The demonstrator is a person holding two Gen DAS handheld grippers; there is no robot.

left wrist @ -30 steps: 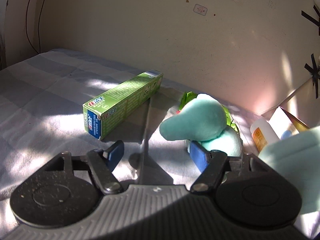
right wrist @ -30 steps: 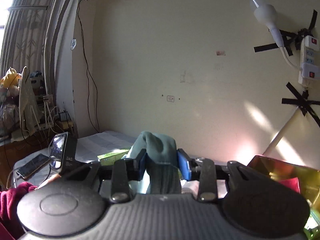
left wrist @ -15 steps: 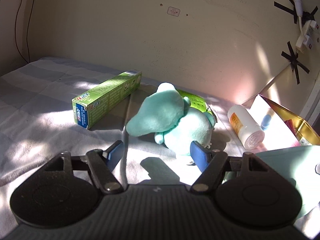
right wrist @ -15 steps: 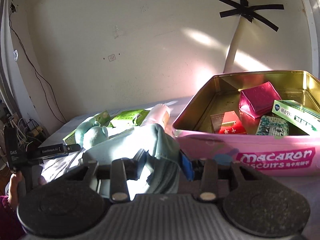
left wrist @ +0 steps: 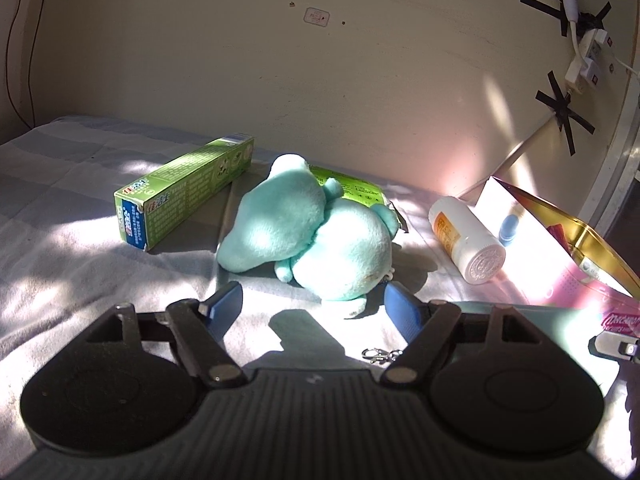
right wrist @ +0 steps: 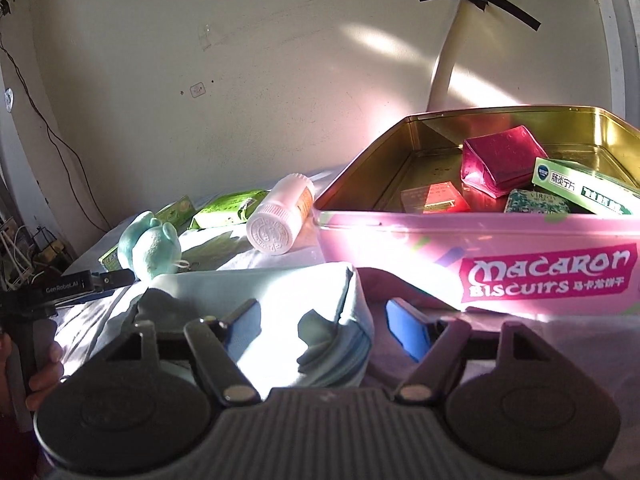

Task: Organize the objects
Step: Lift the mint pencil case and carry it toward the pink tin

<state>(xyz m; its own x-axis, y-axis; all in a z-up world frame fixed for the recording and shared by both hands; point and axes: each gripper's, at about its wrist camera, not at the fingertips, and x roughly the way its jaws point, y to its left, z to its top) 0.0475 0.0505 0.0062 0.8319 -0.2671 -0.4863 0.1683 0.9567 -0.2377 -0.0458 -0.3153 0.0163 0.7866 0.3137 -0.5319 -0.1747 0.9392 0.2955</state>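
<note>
The bed (left wrist: 60, 200) bears toothpaste box (left wrist: 184, 192), plush (left wrist: 312, 236), bottle (left wrist: 466, 240), tin (right wrist: 460, 248).

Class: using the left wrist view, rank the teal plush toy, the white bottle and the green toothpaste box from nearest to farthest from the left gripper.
1. Teal plush toy, straight ahead of the left gripper.
2. White bottle, right.
3. Green toothpaste box, left, much like the bottle; too close to call.

Teal plush toy (left wrist: 316, 232) lies on its side mid-bed, on top of a green packet (left wrist: 352, 190). Green toothpaste box (left wrist: 184, 192) flat to its left, angled toward the far wall. White bottle (left wrist: 466, 236) on its side to the right, cap facing near. Pale teal pouch (right wrist: 280, 304) flat in front of the open pink Macaron tin (right wrist: 480, 248), which holds a magenta pouch (right wrist: 500, 160), boxes.
</note>
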